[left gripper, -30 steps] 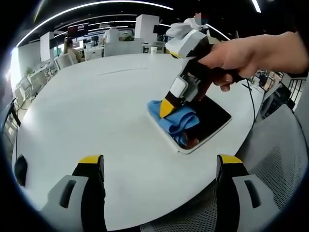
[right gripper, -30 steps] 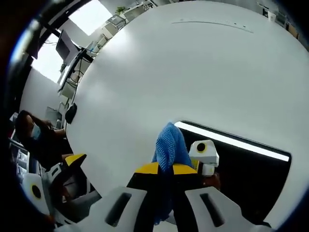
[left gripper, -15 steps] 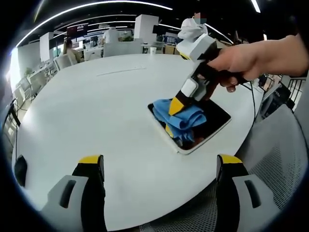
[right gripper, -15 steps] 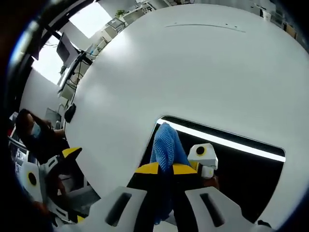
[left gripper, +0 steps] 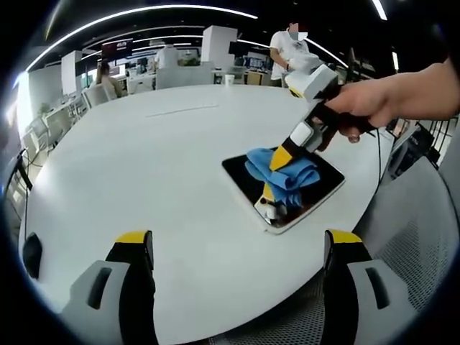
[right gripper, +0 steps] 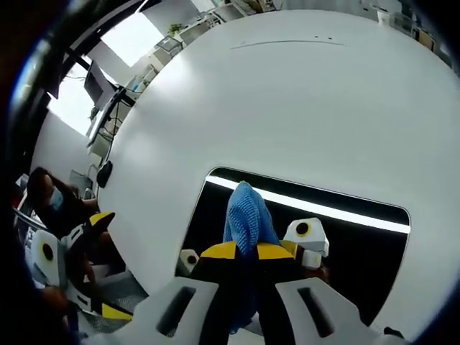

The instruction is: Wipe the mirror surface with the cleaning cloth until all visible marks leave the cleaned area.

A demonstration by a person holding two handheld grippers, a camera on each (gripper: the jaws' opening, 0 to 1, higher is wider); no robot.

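Observation:
A rectangular white-framed mirror (left gripper: 244, 171) (right gripper: 215, 215) lies flat on the round white table (left gripper: 144, 158) (right gripper: 287, 93), near its edge. A blue cleaning cloth (left gripper: 291, 169) (right gripper: 248, 219) rests bunched on the glass. My right gripper (left gripper: 282, 159) (right gripper: 244, 251) is shut on the cloth and presses it onto the mirror's middle, held by a hand (left gripper: 374, 100). The dark glass reflects the gripper and a ceiling light strip. My left gripper (left gripper: 233, 248) hangs open over the table's near edge, well short of the mirror, with nothing between its jaws.
Mesh office chairs (left gripper: 417, 244) stand by the table at the right of the left gripper view. People (left gripper: 291, 47) and desks fill the office behind. In the right gripper view the left gripper (right gripper: 65, 251) shows at the lower left beside a seated person (right gripper: 50, 201).
My right gripper has dragged the cloth from the mirror's left end toward its middle and right, uncovering the left part of the glass. The left gripper has stayed put.

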